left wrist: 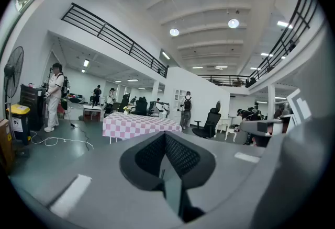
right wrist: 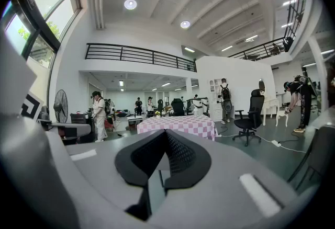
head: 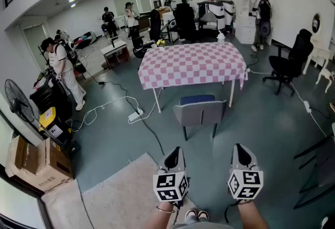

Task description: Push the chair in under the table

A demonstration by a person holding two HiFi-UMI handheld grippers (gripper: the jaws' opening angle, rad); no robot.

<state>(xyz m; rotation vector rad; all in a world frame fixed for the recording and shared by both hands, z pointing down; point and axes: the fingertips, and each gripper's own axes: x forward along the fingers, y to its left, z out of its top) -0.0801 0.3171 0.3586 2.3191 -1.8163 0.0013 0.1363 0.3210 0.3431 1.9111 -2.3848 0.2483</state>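
A grey chair (head: pixel 199 112) with a blue seat stands on the floor, its back toward me. It is pulled out a little from the near side of the table (head: pixel 191 63), which has a pink-and-white checked cloth. My left gripper (head: pixel 175 151) and right gripper (head: pixel 241 149) are side by side, well short of the chair, both shut and holding nothing. In the left gripper view, the left gripper (left wrist: pixel 165 137) points toward the table (left wrist: pixel 133 124). The right gripper (right wrist: pixel 166 135) does the same in the right gripper view, with the table (right wrist: pixel 180 124) straight ahead. The jaws hide the chair in both gripper views.
A white power strip (head: pixel 135 115) and cables lie on the floor left of the table. A beige rug (head: pixel 123 191) is under my left side. A black office chair (head: pixel 288 63) stands at the right, and a fan (head: pixel 18 100) and cardboard boxes (head: pixel 29 162) at the left. Several people are at the back.
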